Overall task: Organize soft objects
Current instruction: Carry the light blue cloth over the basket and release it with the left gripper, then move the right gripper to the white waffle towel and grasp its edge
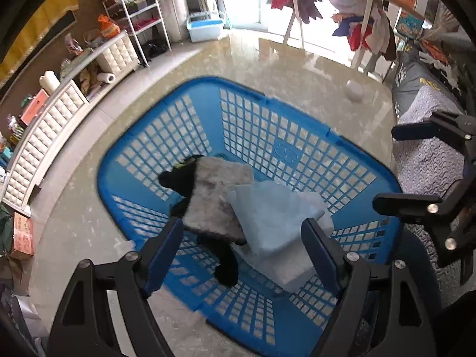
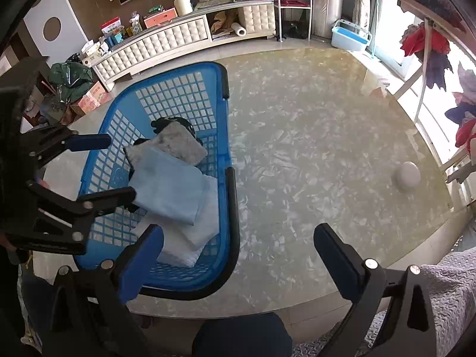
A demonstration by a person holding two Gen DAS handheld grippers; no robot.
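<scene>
The left gripper (image 1: pixel 238 235) is hanging over the blue plastic lattice laundry basket (image 1: pixel 139 148) with its blue-padded fingers (image 1: pixel 162 253) standing wide and nothing pinched between them; the jaws have just been opening, and the flat grey fuzzy cloth with black trim (image 1: pixel 214 190) is lying just ahead of the tips, loose and a little blurred, overlapping the folded pale-blue fabric stack (image 1: pixel 276 223) beside it. The right gripper (image 2: pixel 238 255) is also gaping wide and empty, poised over the bare marbled glass tabletop (image 2: pixel 312 148) just to the right of the basket's dark rim (image 2: pixel 233 208). Judging from this, the step in hand is the release of the grey piece into the basket, and doing it well is mostly a matter of leaving cleanly: the left fingers should be rising straight along their own line, wide apart, so no pad is snagging the fuzzy nap or dragging the black edge back out (soft pile clings easily). The grey cloth is sitting askew, partly riding on the pale-blue stack, so a light nudge flat toward the far wall might be tidying it. A small white rounded object (image 2: pixel 407 177) is resting well off to the right gripper's far right; whether it is soft I cannot tell. The quilted grey cover (image 2: pixel 446 291) is lying beside the right fingers.
</scene>
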